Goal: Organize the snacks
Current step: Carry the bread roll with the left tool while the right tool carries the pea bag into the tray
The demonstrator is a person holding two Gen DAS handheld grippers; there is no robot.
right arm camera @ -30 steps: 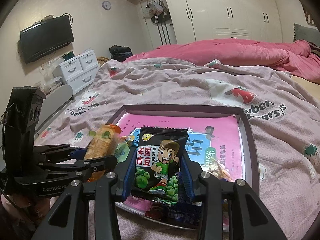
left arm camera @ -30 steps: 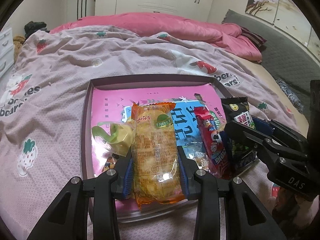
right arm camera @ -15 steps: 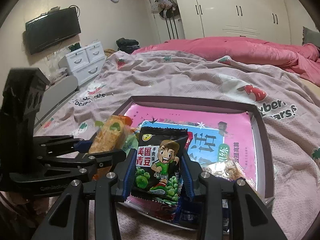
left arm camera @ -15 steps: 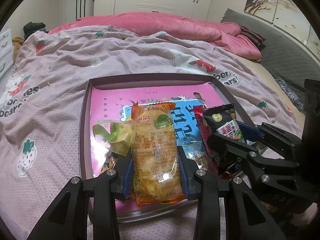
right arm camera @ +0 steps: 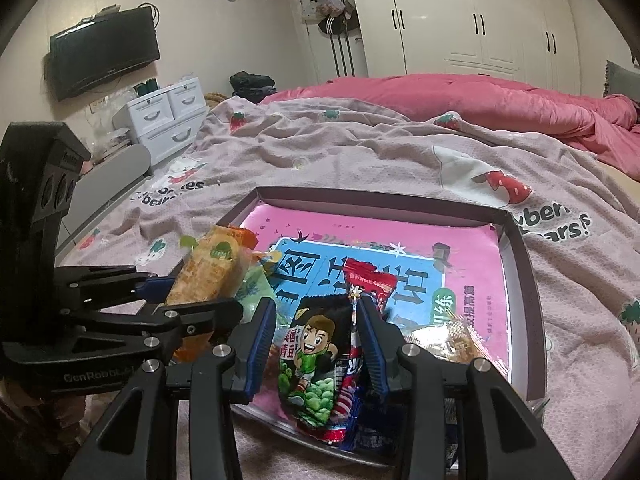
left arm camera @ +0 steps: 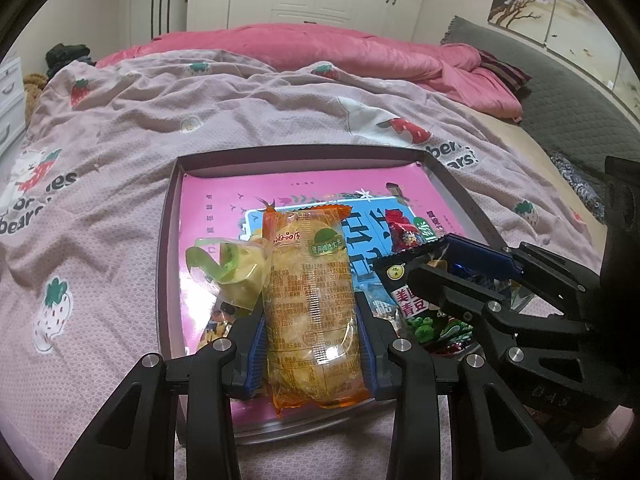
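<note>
Pink setting: a shallow tray (left arm camera: 168, 240) with dark walls and a pink printed liner lies on a pale strawberry-print bedspread (left arm camera: 100, 152); it is the landmark for every place below.
Left gripper (left arm camera: 310, 340): its blue pads pinch an orange-edged clear cake pack (left arm camera: 310, 300) by the long sides, over the tray's near edge, the pack pointing toward the far wall.
Right gripper (right arm camera: 316, 344): its pads clamp a black green-pea bag (right arm camera: 310, 352) with a cartoon boy, tilted, over the tray's near edge; a red-and-blue wrapper (right arm camera: 350, 384) sits pressed against the bag between the pads.
Yellow-green packet (left arm camera: 228, 272): in the tray, just left of the cake pack and touching it.
Red candy pack (right arm camera: 370, 284): on the liner, just beyond the right gripper's far pad.
Clear biscuit pack (right arm camera: 444, 340): in the tray near its right wall, beside the right gripper.
Grippers together: side by side at the tray's near edge, left one over the left half, right one over the right half, close but apart.
Beyond the tray: a pink quilt (right arm camera: 460, 100) bunched across the bed, white wardrobes (right arm camera: 480, 20) behind it.
</note>
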